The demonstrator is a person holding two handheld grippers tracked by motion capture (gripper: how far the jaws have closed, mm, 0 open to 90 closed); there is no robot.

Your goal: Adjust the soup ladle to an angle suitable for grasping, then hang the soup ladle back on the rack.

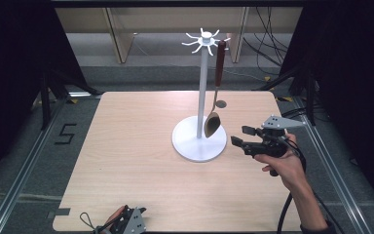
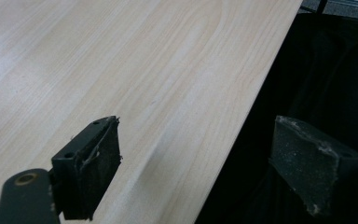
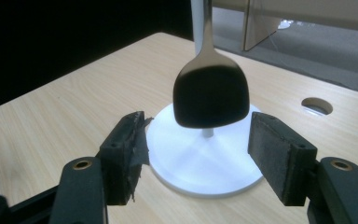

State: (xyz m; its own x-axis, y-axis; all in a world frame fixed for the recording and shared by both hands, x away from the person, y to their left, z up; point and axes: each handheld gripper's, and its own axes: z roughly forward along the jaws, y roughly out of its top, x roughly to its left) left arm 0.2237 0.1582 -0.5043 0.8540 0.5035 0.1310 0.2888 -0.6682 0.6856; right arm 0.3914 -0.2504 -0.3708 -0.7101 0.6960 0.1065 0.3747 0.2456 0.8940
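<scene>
Spoon [image 1: 212, 124]: hanging from rack [image 1: 203, 87], bowl at rack's 5 o'clock.
Right claw [image 1: 239, 135]: wide open, empty; close squarely on bowl.
Left claw [image 2: 196, 163]: open, empty, on desk [image 1: 126, 161].

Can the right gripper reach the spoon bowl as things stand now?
Probably yes. The right gripper is open and faces the spoon, which hangs from the white stand. In the right gripper view the bowl lies just ahead, with nothing between; only the stand's pole is close behind.

Bright even tabletop light, dark surroundings, soft gripper-view blur

Black tongs [image 1: 239, 136], grey triangular plate [image 1: 283, 122]
</scene>
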